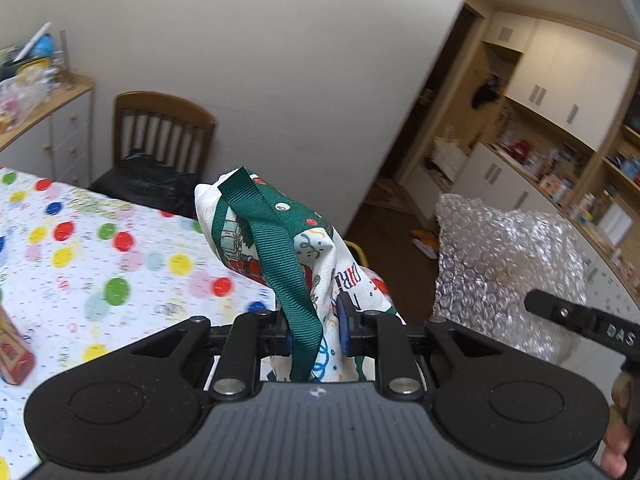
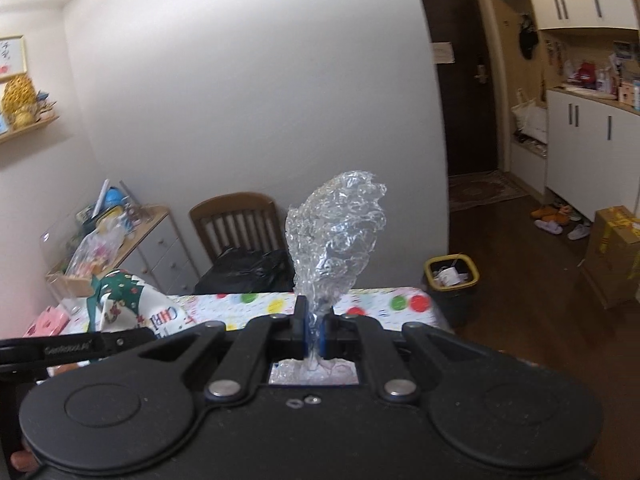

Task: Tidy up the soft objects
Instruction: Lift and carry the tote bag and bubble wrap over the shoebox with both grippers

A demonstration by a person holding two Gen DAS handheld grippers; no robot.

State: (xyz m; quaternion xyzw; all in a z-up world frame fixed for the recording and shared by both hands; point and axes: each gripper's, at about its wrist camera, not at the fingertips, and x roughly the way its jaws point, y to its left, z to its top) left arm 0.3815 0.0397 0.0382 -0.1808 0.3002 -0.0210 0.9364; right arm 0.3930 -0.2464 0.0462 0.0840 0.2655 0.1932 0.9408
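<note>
My left gripper (image 1: 316,330) is shut on a white printed cloth bag (image 1: 316,248) with a green ribbon handle (image 1: 276,248), held up above the table's corner. The same cloth bag (image 2: 132,304) shows at lower left in the right wrist view. My right gripper (image 2: 316,334) is shut on a bunched sheet of clear bubble wrap (image 2: 336,224) that stands up from its pads. In the left wrist view that bubble wrap (image 1: 504,268) hangs at the right, with one black finger (image 1: 580,318) of the right gripper below it.
A table with a polka-dot cloth (image 1: 80,260) lies below, a small brown box (image 1: 14,356) at its left edge. A wooden chair (image 1: 160,132) with a black bag (image 2: 244,268) stands behind. A yellow bin (image 2: 452,274) and cardboard box (image 2: 616,252) sit on the floor.
</note>
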